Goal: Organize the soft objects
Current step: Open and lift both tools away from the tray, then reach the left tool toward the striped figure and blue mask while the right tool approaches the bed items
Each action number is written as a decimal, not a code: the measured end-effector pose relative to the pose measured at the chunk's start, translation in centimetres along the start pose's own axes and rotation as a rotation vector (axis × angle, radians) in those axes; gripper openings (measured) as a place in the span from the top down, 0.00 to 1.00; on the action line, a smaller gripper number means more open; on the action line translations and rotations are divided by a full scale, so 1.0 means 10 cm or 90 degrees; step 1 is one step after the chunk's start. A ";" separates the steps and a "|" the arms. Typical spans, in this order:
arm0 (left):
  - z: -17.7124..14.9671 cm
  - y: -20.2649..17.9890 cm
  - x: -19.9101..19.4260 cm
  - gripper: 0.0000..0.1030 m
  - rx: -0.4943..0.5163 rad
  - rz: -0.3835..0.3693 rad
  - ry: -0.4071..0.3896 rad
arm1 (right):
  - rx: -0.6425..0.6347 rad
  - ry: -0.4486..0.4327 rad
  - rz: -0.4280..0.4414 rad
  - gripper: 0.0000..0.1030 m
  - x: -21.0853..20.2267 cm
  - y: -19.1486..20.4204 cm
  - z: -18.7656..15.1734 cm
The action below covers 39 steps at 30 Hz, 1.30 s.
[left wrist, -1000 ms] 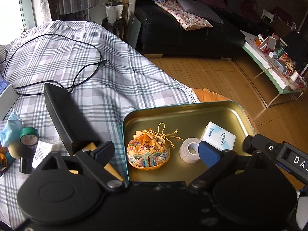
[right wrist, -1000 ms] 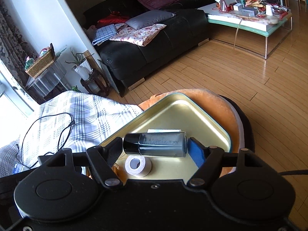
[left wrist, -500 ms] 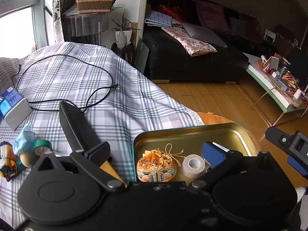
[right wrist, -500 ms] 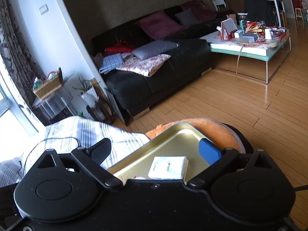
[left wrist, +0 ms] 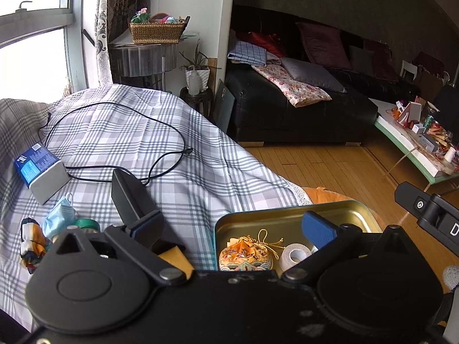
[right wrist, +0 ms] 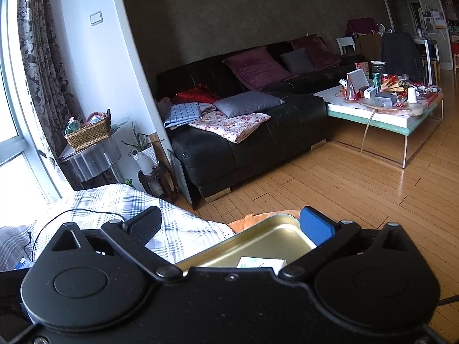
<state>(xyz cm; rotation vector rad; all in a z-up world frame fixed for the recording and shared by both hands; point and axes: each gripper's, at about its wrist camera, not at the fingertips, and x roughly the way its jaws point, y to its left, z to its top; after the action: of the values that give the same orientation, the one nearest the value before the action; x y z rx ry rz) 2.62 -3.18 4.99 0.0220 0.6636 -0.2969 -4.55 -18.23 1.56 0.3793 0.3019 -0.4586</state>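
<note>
On the left wrist view only: embroidered pouch (left wrist: 245, 256) and tape roll (left wrist: 295, 255) inside the brass-coloured tin tray (left wrist: 338, 210), beside the plaid cloth (left wrist: 178, 149). Right view shows the tray's white packet (right wrist: 261, 262). Left gripper (left wrist: 232, 226) wide, empty; right gripper (right wrist: 229, 223) has just been opening, now wide, nothing between.

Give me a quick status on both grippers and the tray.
Left hand-held gripper open, empty; right hand-held gripper just opened, empty. Gold tray holds pouch, tape roll. Nothing blocking.
</note>
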 end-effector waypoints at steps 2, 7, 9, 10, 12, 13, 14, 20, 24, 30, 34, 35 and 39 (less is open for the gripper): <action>0.01 0.02 -0.06 0.00 -0.006 0.007 -0.007 | -0.004 -0.004 0.003 0.03 -0.04 0.03 0.00; 0.04 0.10 -0.19 0.00 -0.021 0.008 -0.014 | -0.015 -0.021 0.012 0.03 -0.13 0.13 0.02; 0.05 0.18 -0.24 0.00 -0.037 -0.004 -0.012 | -0.018 -0.024 0.016 0.03 -0.16 0.16 0.04; 0.06 0.22 -0.25 0.00 -0.048 -0.012 -0.007 | -0.020 -0.027 0.018 0.03 -0.17 0.18 0.04; 0.07 0.32 -0.29 0.00 -0.068 -0.028 -0.005 | -0.028 -0.031 0.024 0.03 -0.19 0.23 0.05; 0.07 0.36 -0.30 0.00 -0.068 -0.036 -0.009 | -0.035 -0.032 0.026 0.03 -0.20 0.25 0.05; 0.07 0.39 -0.32 0.00 -0.062 -0.041 -0.011 | -0.043 -0.031 0.029 0.03 -0.21 0.29 0.05; 0.07 0.63 -0.36 0.00 -0.043 -0.001 -0.008 | -0.103 -0.016 0.046 0.03 -0.24 0.59 0.02; 0.07 0.94 -0.33 0.00 -0.049 0.047 0.011 | -0.127 0.016 0.082 0.03 -0.21 0.82 -0.06; 0.12 1.67 -0.21 0.00 -0.111 0.142 0.041 | -0.174 0.075 0.143 0.03 -0.19 1.21 -0.27; 0.14 2.17 -0.13 0.00 -0.155 0.229 0.033 | -0.192 0.110 0.180 0.03 -0.16 1.45 -0.41; 0.14 2.29 -0.11 0.00 -0.172 0.248 0.029 | -0.195 0.118 0.189 0.03 -0.15 1.51 -0.44; 0.12 2.70 -0.05 0.00 -0.235 0.296 0.009 | -0.200 0.150 0.220 0.03 -0.09 1.70 -0.56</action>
<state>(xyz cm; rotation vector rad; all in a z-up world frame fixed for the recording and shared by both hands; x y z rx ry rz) 10.48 22.69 4.23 -0.1730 0.6995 0.2763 1.75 -1.45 1.81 0.1718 0.5197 -0.0231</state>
